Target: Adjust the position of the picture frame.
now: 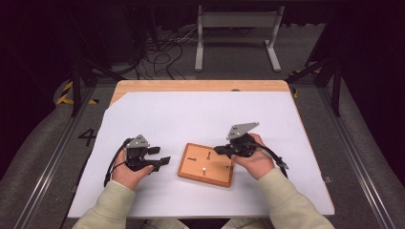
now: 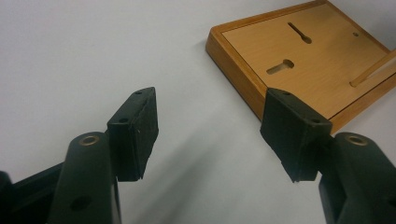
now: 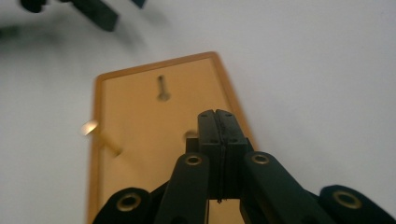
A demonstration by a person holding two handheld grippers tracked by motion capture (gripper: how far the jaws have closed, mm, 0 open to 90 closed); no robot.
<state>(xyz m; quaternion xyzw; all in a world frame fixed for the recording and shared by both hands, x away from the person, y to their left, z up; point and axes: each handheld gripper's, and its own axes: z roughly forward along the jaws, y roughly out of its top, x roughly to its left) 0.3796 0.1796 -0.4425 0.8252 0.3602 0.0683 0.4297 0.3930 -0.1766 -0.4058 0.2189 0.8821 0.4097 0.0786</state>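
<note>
Here, the right gripper [image 1: 220, 150] sits over the right edge of the wooden board [image 1: 206, 164], jaws pressed flat together with nothing between them. In the right gripper view the closed pads [image 3: 218, 126] point along the board's length, above its recessed face, close to one keyhole slot partly hidden behind them. A second keyhole slot [image 3: 161, 88] lies farther ahead, and a wooden peg [image 3: 100, 135] stands up from the board at the left of that view, blurred.

Left gripper [image 1: 160, 156] rests on the table to the left of the board, near it but apart from it. Jaws stand well apart, empty; white surface shows between the pads [image 2: 140, 128]. In the left gripper view the board's near corner lies just beyond the right-hand jaw, not between the two.

Board: thin orange-brown rectangle with a raised rim, lying flat and slightly skewed on the white sheet [image 1: 200, 119] that covers the wooden table [image 1: 200, 86]. It sits between the two hands, closer to the near edge of the sheet.

Beyond the table: dark floor, loose cables [image 1: 162, 52], a grey metal stand [image 1: 237, 28].
</note>
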